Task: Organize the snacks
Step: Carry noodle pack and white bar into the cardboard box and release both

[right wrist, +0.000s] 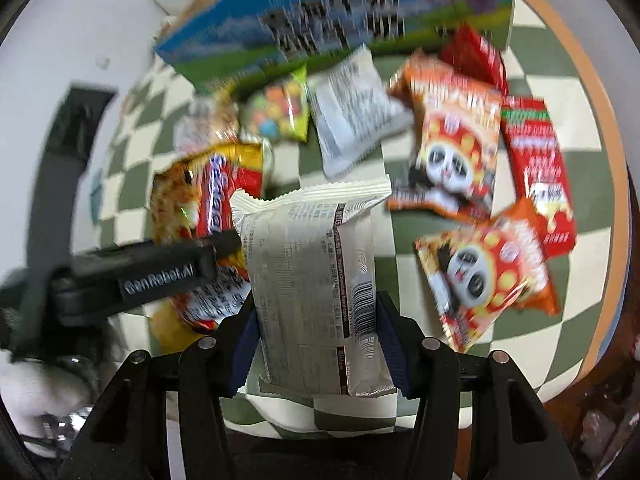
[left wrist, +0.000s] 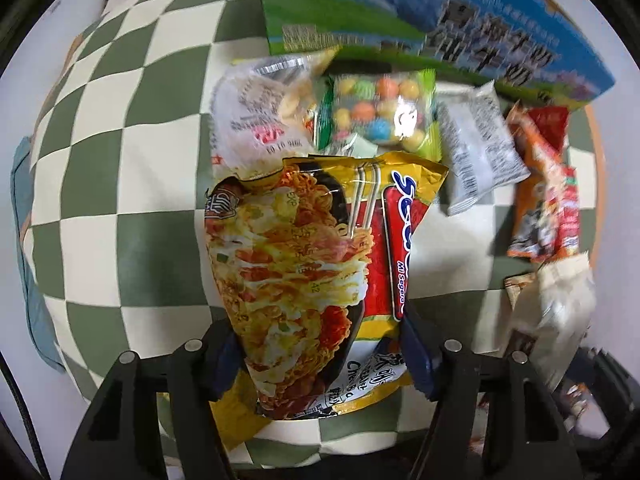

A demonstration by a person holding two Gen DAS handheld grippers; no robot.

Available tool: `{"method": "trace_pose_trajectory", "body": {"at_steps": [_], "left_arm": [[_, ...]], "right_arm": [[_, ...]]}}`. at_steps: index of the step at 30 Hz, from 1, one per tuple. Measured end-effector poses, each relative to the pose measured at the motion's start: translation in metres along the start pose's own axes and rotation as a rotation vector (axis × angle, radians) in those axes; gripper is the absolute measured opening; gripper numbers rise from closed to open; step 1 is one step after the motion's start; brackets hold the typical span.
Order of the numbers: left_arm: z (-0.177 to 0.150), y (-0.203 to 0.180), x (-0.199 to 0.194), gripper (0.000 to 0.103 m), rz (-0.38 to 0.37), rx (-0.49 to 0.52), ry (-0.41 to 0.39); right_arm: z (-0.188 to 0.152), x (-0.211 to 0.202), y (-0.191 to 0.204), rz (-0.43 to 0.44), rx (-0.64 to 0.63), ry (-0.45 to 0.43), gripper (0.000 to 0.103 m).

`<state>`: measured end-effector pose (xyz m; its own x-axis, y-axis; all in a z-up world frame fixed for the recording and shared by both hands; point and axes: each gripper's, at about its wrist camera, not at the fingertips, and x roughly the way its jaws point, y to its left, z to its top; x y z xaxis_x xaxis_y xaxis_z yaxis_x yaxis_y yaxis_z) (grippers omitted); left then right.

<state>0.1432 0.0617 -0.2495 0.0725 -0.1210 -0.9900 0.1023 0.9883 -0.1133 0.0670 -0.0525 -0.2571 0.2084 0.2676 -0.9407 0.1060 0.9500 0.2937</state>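
My left gripper (left wrist: 320,356) is shut on a yellow instant noodle packet (left wrist: 312,264), held above the checkered tablecloth (left wrist: 120,220). My right gripper (right wrist: 316,344) is shut on a white cookie packet (right wrist: 312,280), printed side up. The left gripper (right wrist: 132,272) and its noodle packet (right wrist: 216,196) show at the left of the right wrist view. A blue and green milk carton box (left wrist: 400,12) lies on its side at the back. In front of it lie a clear cracker bag (left wrist: 256,116), a candy bag (left wrist: 384,112) and a white packet (left wrist: 476,148).
Two orange panda snack bags (right wrist: 452,144) (right wrist: 488,268) and a red packet (right wrist: 536,172) lie on the right of the round table, whose orange rim (right wrist: 608,152) curves at the right. A blue cushion edge (left wrist: 28,248) shows far left.
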Motion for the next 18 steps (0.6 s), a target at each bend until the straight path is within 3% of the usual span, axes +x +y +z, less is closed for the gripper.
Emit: {"method": "trace_pose_trajectory", "body": {"at_steps": [5,8,10,14,18], "left_arm": [[0.009,0.010,-0.073,0.065,-0.052,-0.017,-0.119],[0.025,0.004,-0.127,0.065,-0.083,-0.014,-0.214],[0.053,-0.008,-0.162,0.065,-0.114,-0.009,-0.266],[0.115,-0.023,-0.183,0.065,-0.127,0.001,-0.309],[0.178,-0.035,-0.161,0.065,-0.123,-0.013,-0.273]], "right_arm": [[0.023,-0.058,-0.017,0.060,-0.029,-0.076,0.057],[0.062,-0.094,-0.028,0.115,-0.030,-0.138,0.057],[0.088,-0.117,-0.029,0.140,-0.040,-0.173,0.057],[0.155,-0.147,-0.032,0.164,-0.060,-0.236,0.057],[0.232,-0.138,-0.038,0.134,-0.082,-0.252,0.057]]}}
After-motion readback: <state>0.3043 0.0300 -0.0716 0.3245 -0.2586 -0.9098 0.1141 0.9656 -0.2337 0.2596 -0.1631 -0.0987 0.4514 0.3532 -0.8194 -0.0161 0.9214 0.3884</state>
